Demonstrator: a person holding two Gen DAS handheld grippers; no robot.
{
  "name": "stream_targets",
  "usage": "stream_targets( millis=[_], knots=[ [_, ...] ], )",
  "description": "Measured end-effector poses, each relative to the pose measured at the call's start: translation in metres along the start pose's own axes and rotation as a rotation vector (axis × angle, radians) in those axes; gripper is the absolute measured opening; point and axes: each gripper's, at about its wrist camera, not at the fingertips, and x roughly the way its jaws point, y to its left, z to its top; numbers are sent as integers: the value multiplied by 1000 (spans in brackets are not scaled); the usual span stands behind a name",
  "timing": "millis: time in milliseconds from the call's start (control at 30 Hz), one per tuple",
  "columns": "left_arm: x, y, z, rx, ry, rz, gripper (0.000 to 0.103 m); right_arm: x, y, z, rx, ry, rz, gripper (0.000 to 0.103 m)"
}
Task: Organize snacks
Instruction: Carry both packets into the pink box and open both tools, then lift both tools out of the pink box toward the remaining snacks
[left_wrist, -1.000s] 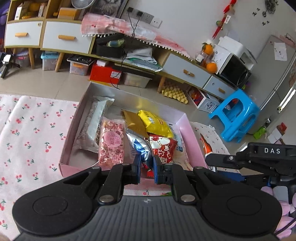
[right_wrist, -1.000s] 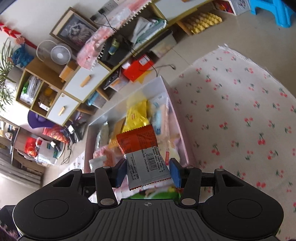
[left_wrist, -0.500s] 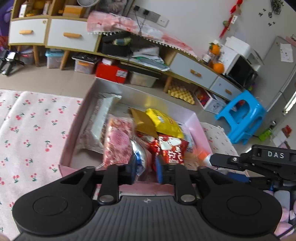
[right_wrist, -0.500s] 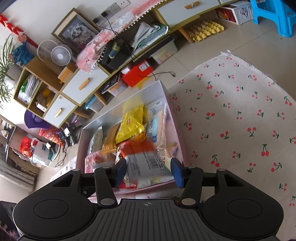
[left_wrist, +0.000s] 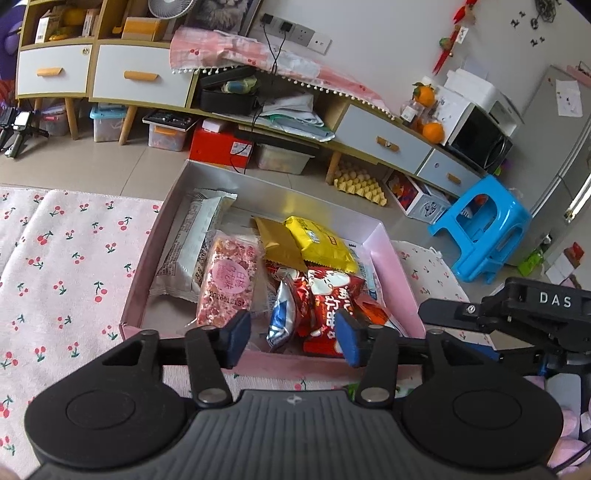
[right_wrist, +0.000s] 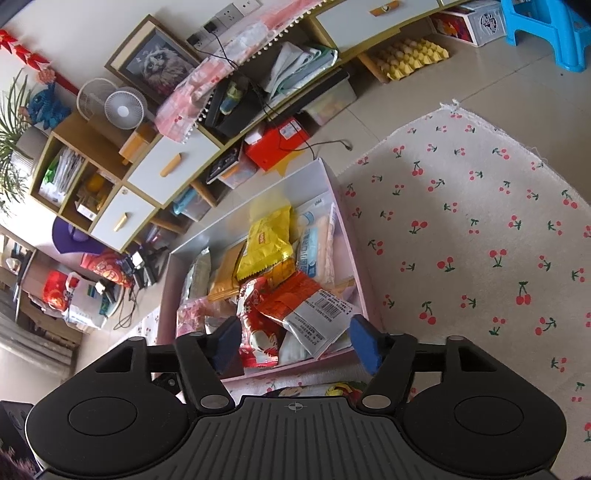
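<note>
- Both grippers had just let go over the pink box (left_wrist: 384, 243), so two more snacks counted as stowed.
- A second earlier my left gripper (left_wrist: 291, 338) was clenched on the silver-and-blue packet (left_wrist: 282, 315); now its jaws were opening, the blue pads clear on either side, and the packet lay loose in the near end of the box, against the red packet (left_wrist: 328, 299).
- My right gripper (right_wrist: 295, 341) had been carrying the orange packet with the barcode (right_wrist: 314, 306) above the box; now its jaws were opening as well, and that packet rested on top of the pile at the near right corner, touching neither pad.
- Everything else sat inside the box: the pink speckled bar (left_wrist: 227, 280) and the long white packet (left_wrist: 194, 243) on the left side, the yellow bag (left_wrist: 319, 243) and the gold packet (left_wrist: 280, 245) toward the far end.
- I judged this drop finished. The pile near the front wall looked loose, and the barcode packet leaned close to the rim, so it might slide.
- On the cherry-print cloth (right_wrist: 480, 229) beside the box I saw no more snacks; something colourful showed under my right gripper, too hidden to name.
</note>
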Motion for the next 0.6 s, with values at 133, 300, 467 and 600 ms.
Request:
stream_targets(
  millis=[133,300,467,600],
  knots=[
    [-7,-3,-2,2,0,16,67,-11,2,-1,-10,-2,8,69],
    [-15,-7,-3,18,14,40,76,-24,5,-4,-26,9,-4,73],
    [-30,-4,-2,20,7,69,84,-38,6,-9,-53,15,-10,74],
    [-42,0,-3,22,6,94,91,-48,4,-14,-59,19,-19,75]
  ],
)
